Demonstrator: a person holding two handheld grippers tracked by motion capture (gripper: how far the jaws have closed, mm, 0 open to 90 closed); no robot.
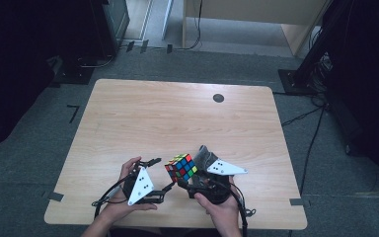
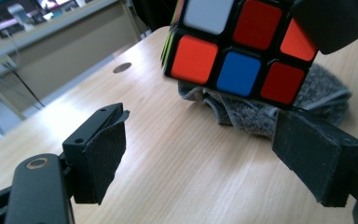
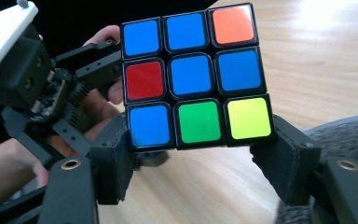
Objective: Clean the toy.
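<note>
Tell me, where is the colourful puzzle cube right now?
In the high view the cube is near the table's front edge, gripped by the right gripper, just beside the open left gripper and a grey cloth.

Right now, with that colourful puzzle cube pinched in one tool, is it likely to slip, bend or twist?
The puzzle cube looks stiff: its faces stay flat while the right tool pinches its lower edge. Its glossy stickers suggest it could slip, though the padded fingers probably help. Being built of separate layers, it may twist if pushed off-centre. If dropped, it would probably tumble rather than roll far.

dim room around a lit table [image 1: 128,113], bright glare far right in right gripper view, backgrounds soft
</note>
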